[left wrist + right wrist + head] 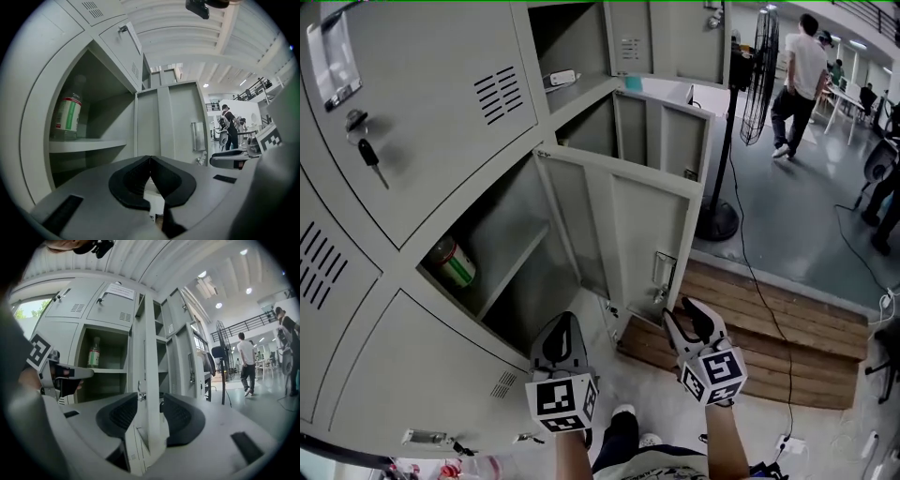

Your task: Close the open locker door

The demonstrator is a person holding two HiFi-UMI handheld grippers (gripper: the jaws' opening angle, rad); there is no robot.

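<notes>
- The locker door (628,234) stands swung wide out from its compartment, roughly edge-on to the right claw (690,315) and directly ahead of it.
- Right claw: released, with its jaws apart. The door's free edge (149,380) stands upright between them, and a thin gap seems to show on either side. I judge it straddles the edge rather than pinching it.
- The latch plate (664,272) on the door's inner face sits just above and left of the right claw.
- Left claw (565,325): clenched on nothing, its jaw tips meeting. It hangs clear of the door and points into the open compartment, with the door's inner face (171,122) ahead and to its right.
- A bottle (67,117) stands on the shelf (89,145) inside, up and left of the left claw and well back from the opening, so it should not block the door.
- Progress, as I judge it: the door is nowhere near its frame, so nearly the whole closing swing is left.
- What remains is to carry the free edge leftward across in front of the left claw until the door lies flush with the neighbouring locker fronts.
- The left claw would need to be out of that arc.
</notes>
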